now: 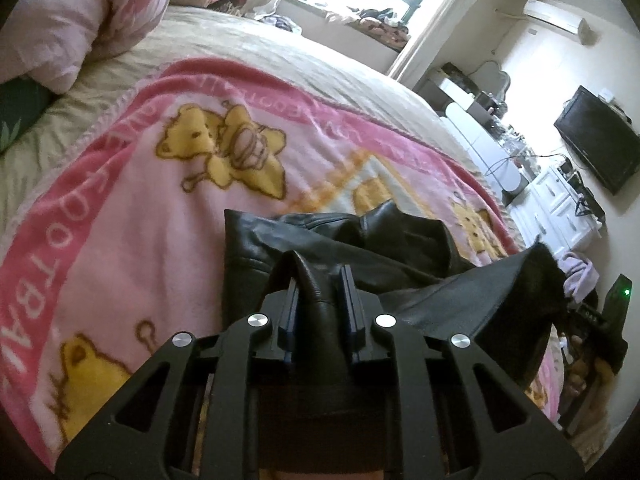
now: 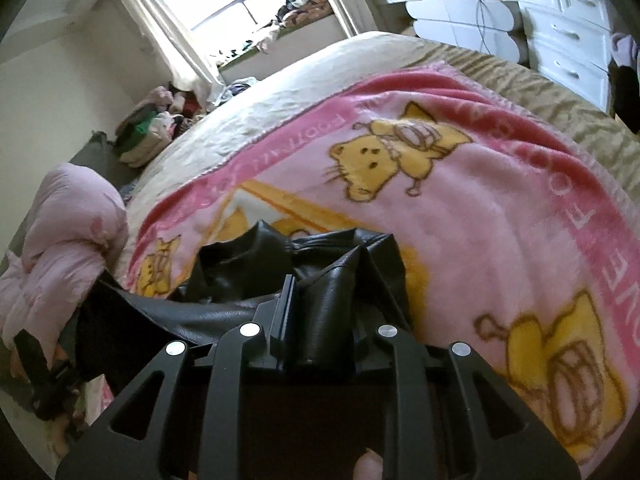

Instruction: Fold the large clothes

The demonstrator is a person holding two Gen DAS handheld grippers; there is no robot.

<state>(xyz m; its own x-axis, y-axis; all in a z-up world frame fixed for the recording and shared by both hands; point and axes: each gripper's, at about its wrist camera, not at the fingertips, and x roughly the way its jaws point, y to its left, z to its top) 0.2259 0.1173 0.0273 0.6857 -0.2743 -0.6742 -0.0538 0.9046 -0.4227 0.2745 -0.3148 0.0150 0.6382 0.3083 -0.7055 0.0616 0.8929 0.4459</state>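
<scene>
A black leather garment (image 1: 320, 236) hangs bunched between both grippers over a pink cartoon blanket (image 1: 140, 208) on the bed. My left gripper (image 1: 320, 280) is shut on a fold of the black leather garment, which rises between its fingers. The garment's other edge stretches right toward the other gripper (image 1: 600, 320). In the right wrist view, my right gripper (image 2: 320, 300) is shut on another fold of the garment (image 2: 248, 256); its right finger is hidden by leather. The garment's lower part rests crumpled on the blanket (image 2: 480, 220).
A pink quilt roll (image 1: 68, 20) lies at the bed's head, also in the right wrist view (image 2: 68, 232). White drawers (image 2: 568, 28) and a wall TV (image 1: 600, 140) stand beyond the bed's foot. Clothes piles (image 2: 152, 128) sit by the window.
</scene>
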